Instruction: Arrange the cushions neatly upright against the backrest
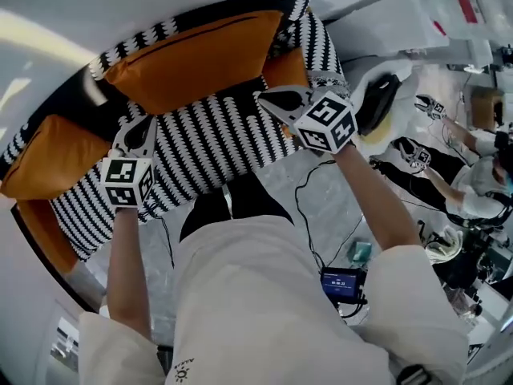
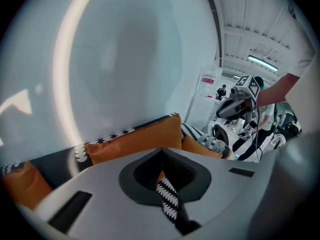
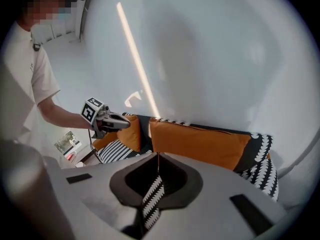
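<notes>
L gripper & R gripper both closed tight, empty, over striped sofa seat. Big orange cushion upright at far backrest. 2nd orange cushion in far-left corner.

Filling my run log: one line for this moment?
left hand-held gripper: shut, empty | right hand-held gripper: shut, empty | large orange cushion: upright against backrest

Orange cushion upright against backrest, black-and-white cushion just before it (second orange cushion leftward)
</notes>
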`<control>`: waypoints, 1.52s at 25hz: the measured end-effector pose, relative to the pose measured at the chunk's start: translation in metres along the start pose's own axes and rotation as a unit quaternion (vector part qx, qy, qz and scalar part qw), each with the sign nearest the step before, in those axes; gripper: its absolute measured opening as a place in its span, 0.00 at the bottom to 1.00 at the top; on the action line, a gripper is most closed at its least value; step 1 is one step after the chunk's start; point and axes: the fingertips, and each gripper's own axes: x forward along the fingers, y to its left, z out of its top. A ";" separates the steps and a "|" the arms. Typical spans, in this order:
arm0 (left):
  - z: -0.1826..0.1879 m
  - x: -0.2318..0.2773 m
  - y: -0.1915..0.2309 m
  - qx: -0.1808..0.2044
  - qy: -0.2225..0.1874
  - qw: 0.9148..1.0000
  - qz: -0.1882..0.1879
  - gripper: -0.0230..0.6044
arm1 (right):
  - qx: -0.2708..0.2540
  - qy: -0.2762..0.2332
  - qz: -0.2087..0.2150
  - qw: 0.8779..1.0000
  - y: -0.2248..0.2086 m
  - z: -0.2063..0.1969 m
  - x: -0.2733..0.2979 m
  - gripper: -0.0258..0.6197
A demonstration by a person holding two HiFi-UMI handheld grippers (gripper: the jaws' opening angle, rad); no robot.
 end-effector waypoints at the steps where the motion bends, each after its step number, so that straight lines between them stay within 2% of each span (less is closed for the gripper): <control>1: 0.005 -0.003 -0.011 0.008 -0.003 1.000 -0.010 0.07 | 0.000 -0.007 -0.001 1.000 0.010 0.003 -0.007 0.08; 4: 0.019 -0.011 -0.037 0.023 -0.017 0.999 -0.032 0.07 | -0.007 -0.033 -0.007 0.999 0.034 0.014 -0.031 0.08; 8: 0.026 -0.025 -0.075 0.024 -0.032 0.998 -0.045 0.07 | -0.006 -0.065 -0.013 0.998 0.060 0.019 -0.063 0.08; 12: 0.036 -0.039 -0.121 0.023 -0.054 0.998 -0.034 0.07 | -0.012 -0.109 -0.011 0.994 0.082 0.015 -0.089 0.08; 14: 0.032 -0.051 -0.150 0.008 -0.062 0.998 -0.029 0.07 | -0.003 -0.134 -0.012 0.991 0.098 0.002 -0.105 0.08; 16: 0.025 -0.067 -0.174 -0.017 -0.071 0.997 -0.016 0.07 | 0.010 -0.159 -0.011 0.987 0.113 -0.011 -0.119 0.08; 19: 0.012 -0.096 -0.198 -0.045 -0.087 0.995 0.028 0.07 | 0.022 -0.196 0.017 0.980 0.134 -0.020 -0.132 0.08; 24: -0.036 -0.151 -0.244 -0.095 -0.098 0.988 0.074 0.07 | 0.011 -0.212 0.037 0.977 0.180 -0.047 -0.158 0.08; 28: -0.059 -0.186 -0.258 -0.099 -0.106 0.984 0.103 0.07 | 0.005 -0.229 0.050 0.972 0.213 -0.056 -0.172 0.08; 31: -0.062 -0.208 -0.258 -0.104 -0.130 0.979 0.119 0.07 | -0.004 -0.236 0.050 0.970 0.235 -0.060 -0.178 0.08; 38: -0.072 -0.261 -0.243 -0.107 -0.171 0.969 0.145 0.07 | -0.017 -0.249 0.025 0.968 0.274 -0.061 -0.184 0.08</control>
